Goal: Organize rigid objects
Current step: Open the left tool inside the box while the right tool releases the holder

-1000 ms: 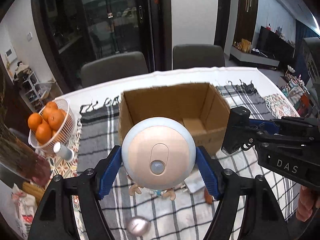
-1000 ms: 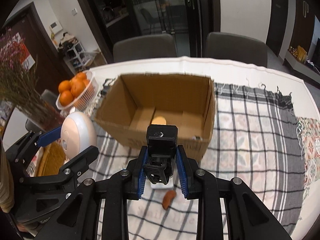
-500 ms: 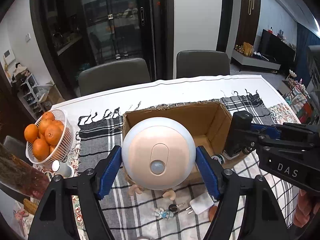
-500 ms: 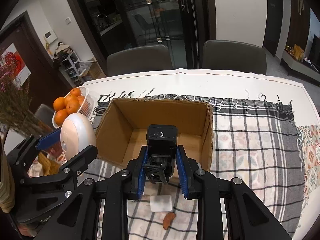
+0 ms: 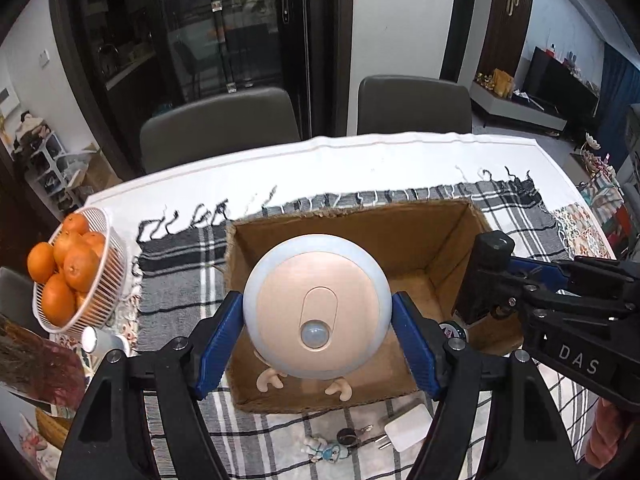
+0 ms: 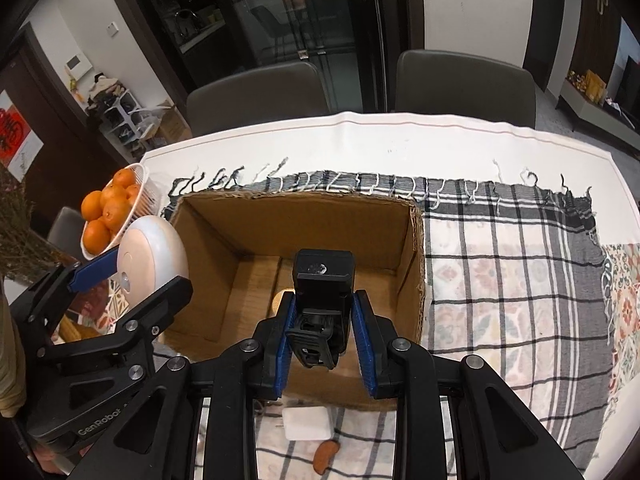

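We see both fisheye views evenly lit by soft indoor light, sharp at centre, with straight lines bowing toward dark vignetted corners and reflections on the glass doors point(image 5: 240, 40).

A white wire basket point(image 5: 102, 276) heaped with oranges point(image 5: 68, 266) stands at the left edge of the table point(image 5: 360, 160), tilted in this view, with a small white cylinder point(image 5: 102, 342) lying just below it. A grey plaid cloth with fringed ends point(image 6: 520, 264) lies over the white table cover. Two grey chairs point(image 6: 464, 80) stand at the table's far side before dark glass doors point(image 6: 312, 20). Dried reddish flowers point(image 5: 36, 364) show at the left.
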